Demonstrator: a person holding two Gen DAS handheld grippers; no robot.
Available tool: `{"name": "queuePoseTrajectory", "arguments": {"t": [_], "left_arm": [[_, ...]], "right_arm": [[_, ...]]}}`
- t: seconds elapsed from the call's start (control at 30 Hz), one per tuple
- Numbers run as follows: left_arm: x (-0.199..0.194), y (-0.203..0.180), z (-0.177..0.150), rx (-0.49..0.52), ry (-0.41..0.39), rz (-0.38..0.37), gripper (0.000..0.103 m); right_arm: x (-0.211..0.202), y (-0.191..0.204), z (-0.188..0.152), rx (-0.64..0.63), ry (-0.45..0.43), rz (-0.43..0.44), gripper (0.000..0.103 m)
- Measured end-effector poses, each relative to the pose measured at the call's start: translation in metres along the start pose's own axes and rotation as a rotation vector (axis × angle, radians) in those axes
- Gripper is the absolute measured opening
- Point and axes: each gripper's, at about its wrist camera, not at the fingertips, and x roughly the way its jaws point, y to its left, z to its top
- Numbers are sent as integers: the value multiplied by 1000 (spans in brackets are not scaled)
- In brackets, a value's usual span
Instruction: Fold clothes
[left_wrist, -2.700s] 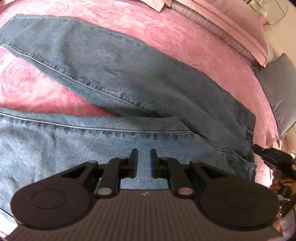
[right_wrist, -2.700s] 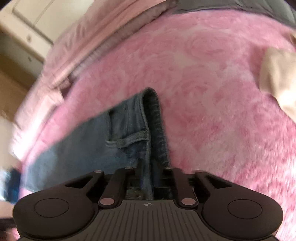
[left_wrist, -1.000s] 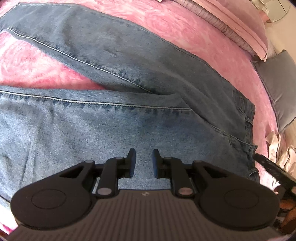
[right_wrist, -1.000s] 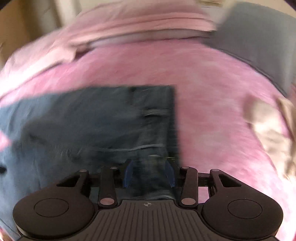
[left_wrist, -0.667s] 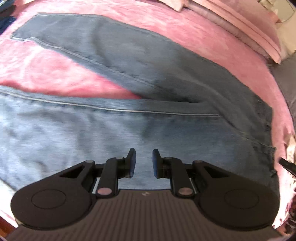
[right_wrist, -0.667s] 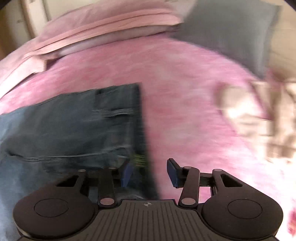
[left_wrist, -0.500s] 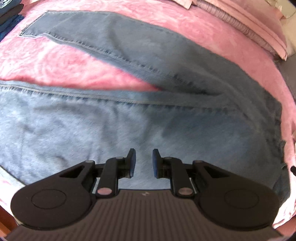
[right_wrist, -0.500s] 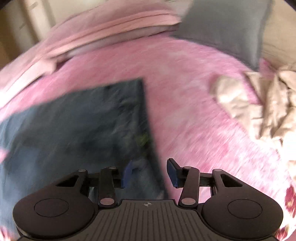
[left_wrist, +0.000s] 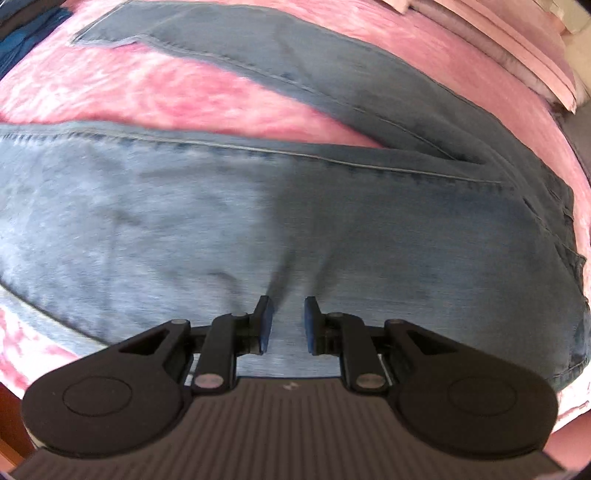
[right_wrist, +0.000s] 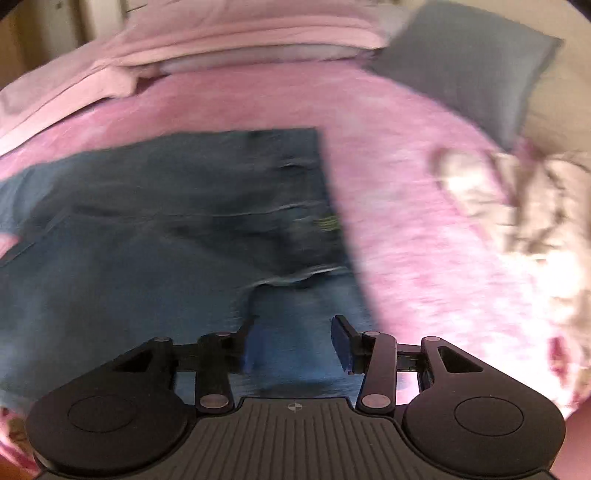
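Bare pink blanket (right_wrist: 406, 192) between jeans (right_wrist: 166, 229) and crumpled beige garment (right_wrist: 517, 206).

both tools are matte black: left gripper (left_wrist: 286, 321) and right gripper (right_wrist: 295, 343) share ribbed bases, round embossed side discs, silver pivot screws, blue-padded fingers (right_wrist: 341, 345) and a small white centre mark.

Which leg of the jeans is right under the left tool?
The near leg, the paler, wide one filling the lower view, lies under the left tool. The far leg is darker, angled away toward the top, with pink blanket between them.
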Motion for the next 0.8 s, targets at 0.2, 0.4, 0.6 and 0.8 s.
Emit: {"name": "queuePoseTrajectory", "arguments": {"t": [0.2, 0.4, 0.6, 0.8], "left_arm": [[-19, 60, 1, -3, -63, 54, 11], [-18, 125, 19, -38, -112, 130, 16], [-36, 203, 1, -150, -116, 291, 3], [-79, 196, 11, -179, -61, 390, 9]], "right_arm": [[-2, 34, -18, 33, 74, -105, 44], [-14, 97, -7, -44, 3, 3, 44], [-7, 113, -33, -5, 123, -16, 44], [-38, 113, -19, 85, 254, 15, 44]]}}
